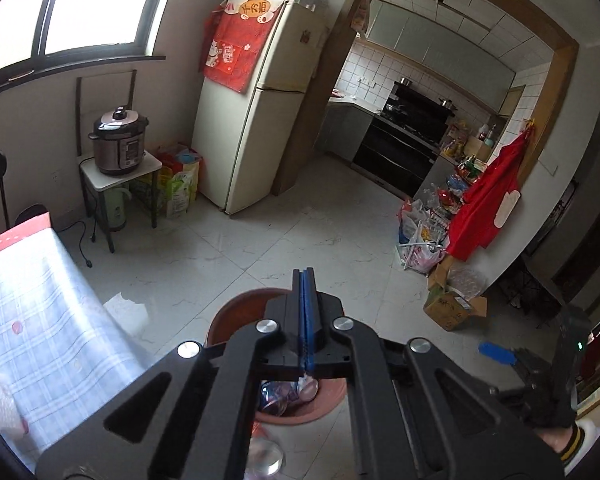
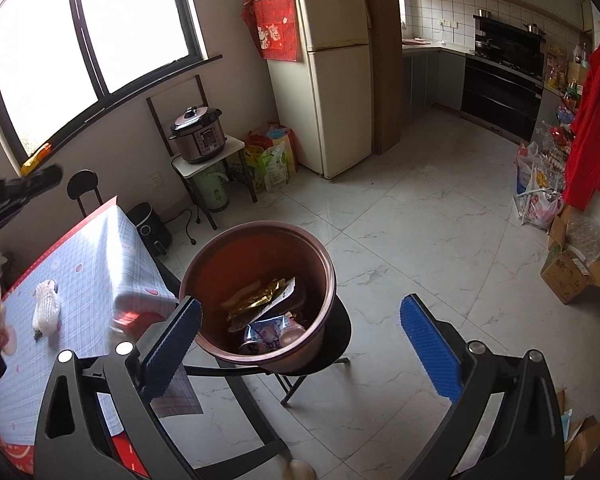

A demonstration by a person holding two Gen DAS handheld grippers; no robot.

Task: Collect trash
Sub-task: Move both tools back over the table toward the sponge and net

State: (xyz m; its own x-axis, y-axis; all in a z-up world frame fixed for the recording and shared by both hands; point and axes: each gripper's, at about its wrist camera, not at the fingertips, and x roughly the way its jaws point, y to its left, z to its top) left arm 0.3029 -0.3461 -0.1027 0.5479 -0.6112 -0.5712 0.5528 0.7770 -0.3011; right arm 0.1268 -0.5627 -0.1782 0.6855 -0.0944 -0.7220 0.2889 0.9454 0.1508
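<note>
- My left gripper (image 1: 306, 280) had its blue fingers (image 1: 309, 320) pressed flat together, with nothing that I could see between the pads.
- It hung above the brown bin (image 1: 240, 316), whose rim showed on either side of its black frame.
- Through the gap under that frame I could make out trash lying in the bin: a clear wrapper and a round lid, both blurred.
- My right gripper (image 2: 300, 320) had its fingers (image 2: 428, 348) spread wide and empty, one to each side of the bin (image 2: 260, 236) as I saw it.
- From the right wrist view the bin stood on a black stool (image 2: 340, 344), just beside the corner of the surface (image 2: 100, 256) with the checked cloth.
- Inside the bin lay a gold foil wrapper (image 2: 256, 300), a printed packet (image 2: 268, 330) and a small round cup (image 2: 294, 334), all heaped toward the near wall.
- A crumpled white tissue (image 2: 46, 306) lay on the cloth, well apart from the bin, with a small dark scrap just beside it.
- A cream fridge (image 2: 332, 80) stood by the far wall, and a pressure cooker (image 2: 200, 134) sat on a small side stand under the window.
</note>
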